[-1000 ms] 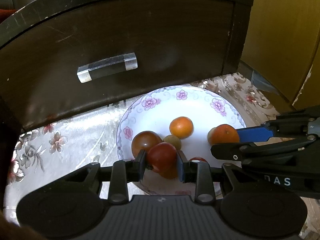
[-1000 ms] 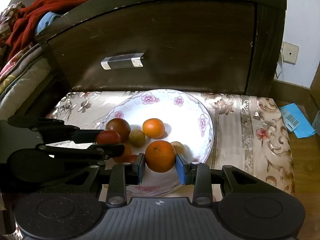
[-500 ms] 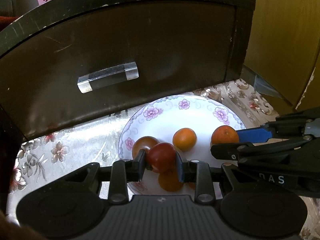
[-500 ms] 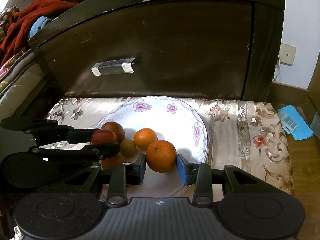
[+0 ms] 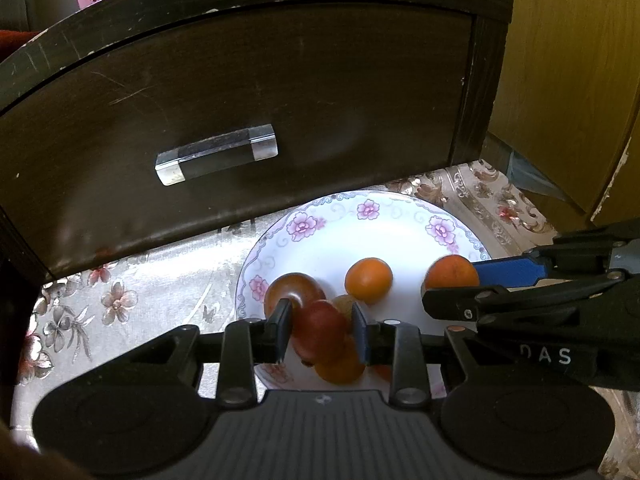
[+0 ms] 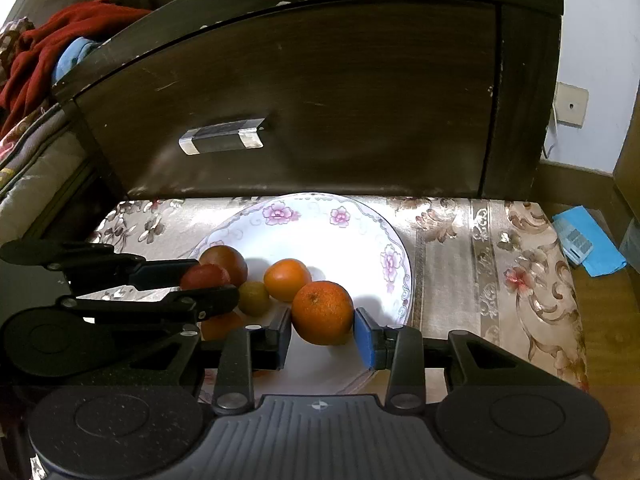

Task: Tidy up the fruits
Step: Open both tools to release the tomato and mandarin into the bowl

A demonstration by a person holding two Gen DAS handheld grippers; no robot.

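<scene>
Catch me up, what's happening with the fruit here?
A person holds two handheld grippers over a floral plate in front of a dark drawer front. The left gripper grips a red tomato; the right gripper holds an orange. Several other fruits sit on the plate.

Both wrist views look forward and down, close over the floral plate [image 5: 400, 216] [image 6: 396, 248], facing the dark drawer front [image 5: 280, 100] [image 6: 320, 92]; left view sits leftward, right view rightward; each catches the other's gripper.
</scene>
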